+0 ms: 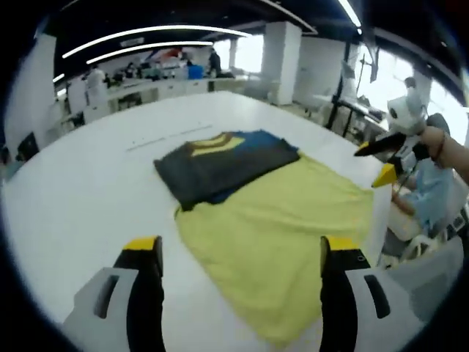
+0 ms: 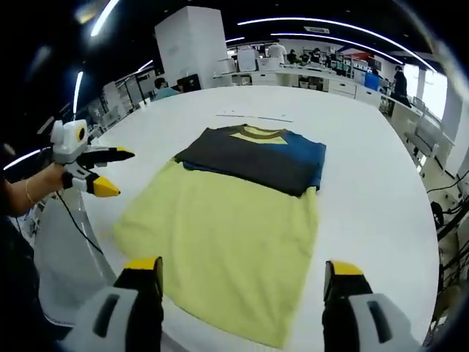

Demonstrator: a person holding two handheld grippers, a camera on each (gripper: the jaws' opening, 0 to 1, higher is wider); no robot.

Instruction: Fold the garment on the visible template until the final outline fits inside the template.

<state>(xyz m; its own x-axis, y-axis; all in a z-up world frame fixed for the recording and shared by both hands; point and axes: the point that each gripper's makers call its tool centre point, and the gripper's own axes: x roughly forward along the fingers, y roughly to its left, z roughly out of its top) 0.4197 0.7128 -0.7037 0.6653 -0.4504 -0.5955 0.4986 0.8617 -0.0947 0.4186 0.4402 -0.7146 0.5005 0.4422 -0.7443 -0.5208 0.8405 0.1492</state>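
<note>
We hold both tools above the near edge of the bench [image 2: 381,183], jaws wide, nothing in them: left gripper [image 1: 242,253], right gripper [image 2: 243,273]. The garment [image 2: 227,227] lies flat mid-bench, yellow body toward us, dark top part [image 2: 249,158] folded over at the far end. Template outline: can't tell from here. We judge we're btwn folds; next we should drop to the near yellow hem corners, pinch both, and carry them toward the far edge.

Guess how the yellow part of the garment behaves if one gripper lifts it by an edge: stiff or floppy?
Likely floppy: the garment lies flat and thin on the white table, its edges wavy. It would probably drape and sag from one grip. The dark folded section may drag or unfold, being stacked loosely on top.
</note>
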